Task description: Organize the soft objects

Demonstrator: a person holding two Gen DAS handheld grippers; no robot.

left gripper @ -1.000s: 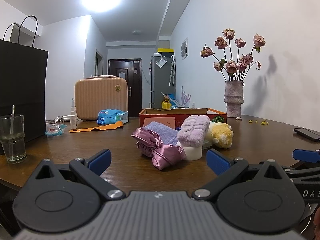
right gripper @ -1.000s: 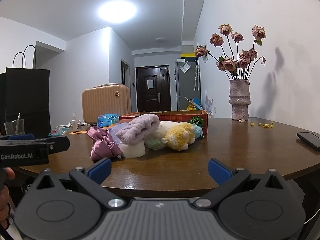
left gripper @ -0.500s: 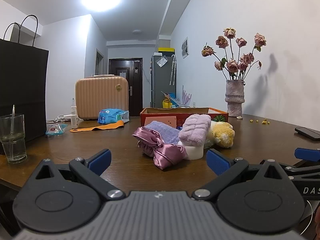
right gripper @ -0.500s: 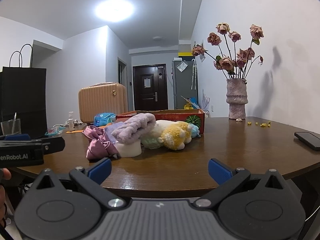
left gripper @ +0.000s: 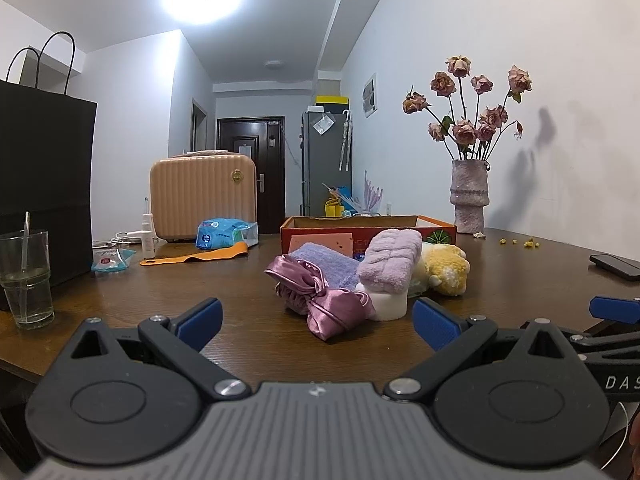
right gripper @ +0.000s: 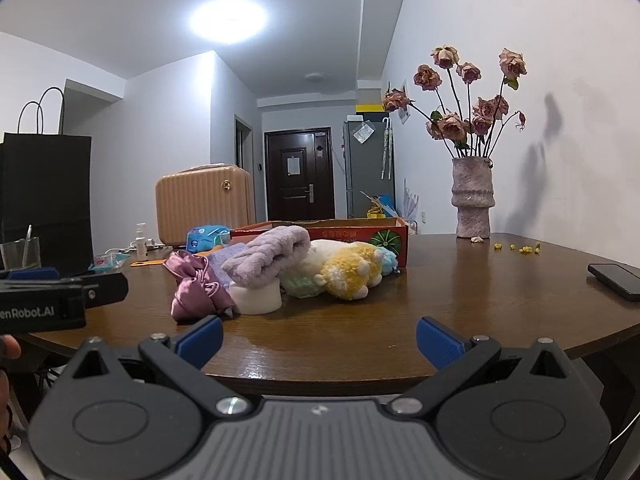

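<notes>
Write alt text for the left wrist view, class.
The left gripper, jaws open and empty, faces a pile of soft objects on a wooden table, with an orange box behind the pile.

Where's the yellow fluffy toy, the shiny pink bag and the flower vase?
yellow fluffy toy (right gripper: 351, 270), right wrist view, middle of its body
shiny pink bag (left gripper: 320, 298), left wrist view, gathered middle
flower vase (right gripper: 473, 200), right wrist view, its waist
</notes>
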